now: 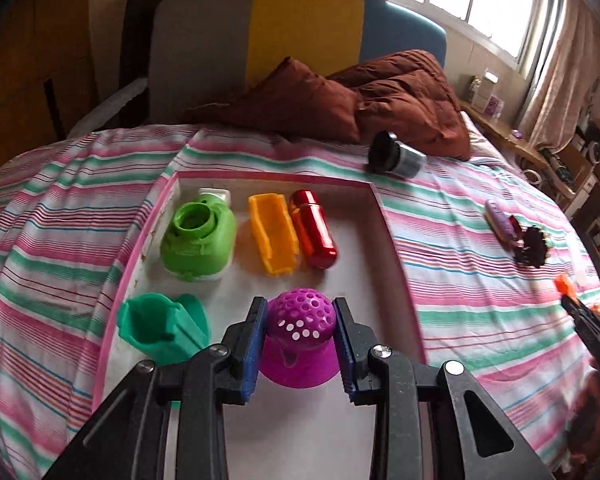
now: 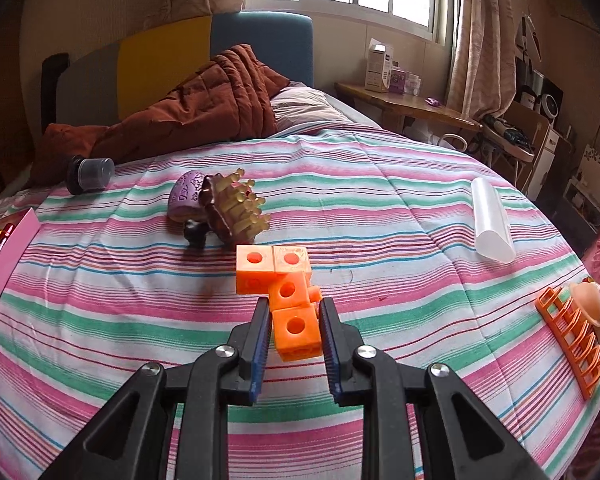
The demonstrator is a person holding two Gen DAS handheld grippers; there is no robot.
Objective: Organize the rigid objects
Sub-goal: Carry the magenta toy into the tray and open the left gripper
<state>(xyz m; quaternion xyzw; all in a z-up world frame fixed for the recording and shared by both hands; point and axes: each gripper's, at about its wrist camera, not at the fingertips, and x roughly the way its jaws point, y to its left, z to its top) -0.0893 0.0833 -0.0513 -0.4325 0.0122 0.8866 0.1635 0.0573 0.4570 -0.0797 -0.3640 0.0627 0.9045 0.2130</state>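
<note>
Striped bedspread (image 2: pixel 380 184) in pink, green and white covers the whole bed; a rust-brown quilt (image 1: pixel 380 96) lies bunched at its twelve o'clock end.

Pink-rimmed tray (image 1: pixel 396 240) with a white floor rests on the spread, seen from the left wrist. It holds, from twelve o'clock towards six: a lime-green toy camera (image 1: pixel 198 240) at about eleven, a yellow trough-shaped piece (image 1: pixel 274 234) beside it, a red capsule (image 1: pixel 314 232) touching the trough's right edge, and a teal cup-like piece (image 1: pixel 162 326) at eight o'clock.

Clear plastic half-tube (image 2: pixel 492 224) lies on the spread at two o'clock in the right-wrist view. An orange ladder-shaped rack (image 2: pixel 572 340) sits at three o'clock, at the bed's edge.

Left gripper (image 1: pixel 300 332) is clamped on a purple perforated dome piece (image 1: pixel 300 332), which stands over the tray floor at six o'clock.

Right gripper (image 2: pixel 296 334) is closed on the nearest cube of an orange linked-cube piece (image 2: pixel 284 280), the remaining cubes projecting towards twelve.

Black-capped grey jar (image 2: pixel 90 174) lies on its side at ten o'clock, near the quilt. A brown brush with pale bristles (image 2: pixel 232 208) leans against a purple patterned item (image 2: pixel 188 196) at eleven o'clock.
</note>
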